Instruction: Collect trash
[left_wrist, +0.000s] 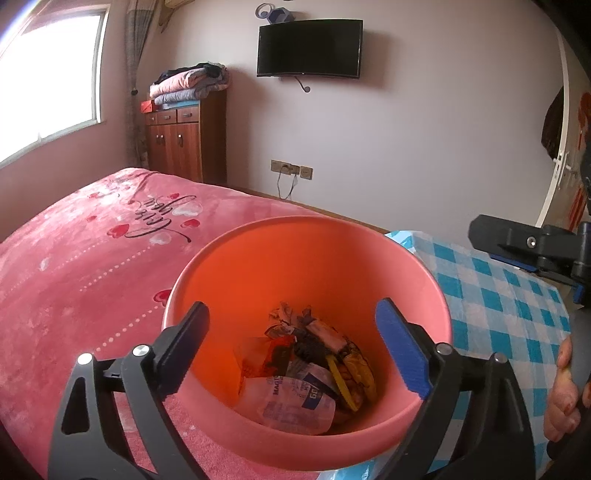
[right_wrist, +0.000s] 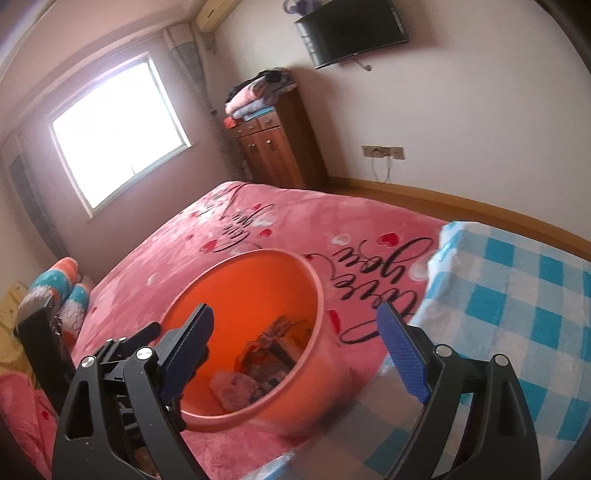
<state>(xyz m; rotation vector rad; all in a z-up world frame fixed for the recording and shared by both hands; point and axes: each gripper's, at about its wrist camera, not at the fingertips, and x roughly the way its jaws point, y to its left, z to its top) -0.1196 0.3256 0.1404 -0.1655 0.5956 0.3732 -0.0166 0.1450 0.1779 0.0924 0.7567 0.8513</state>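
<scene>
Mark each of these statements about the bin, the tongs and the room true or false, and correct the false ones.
1. The orange bin is empty. False: wrappers and other trash lie at its bottom.
2. The left tongs stand open over the bin. True.
3. The right tongs are clamped on a wrapper. False: they are open with nothing between them.
4. The bin sits on the pink bedspread. True.
5. The blue checked cloth lies under the window. False: it lies beside the bin, on the side away from the window.
</scene>
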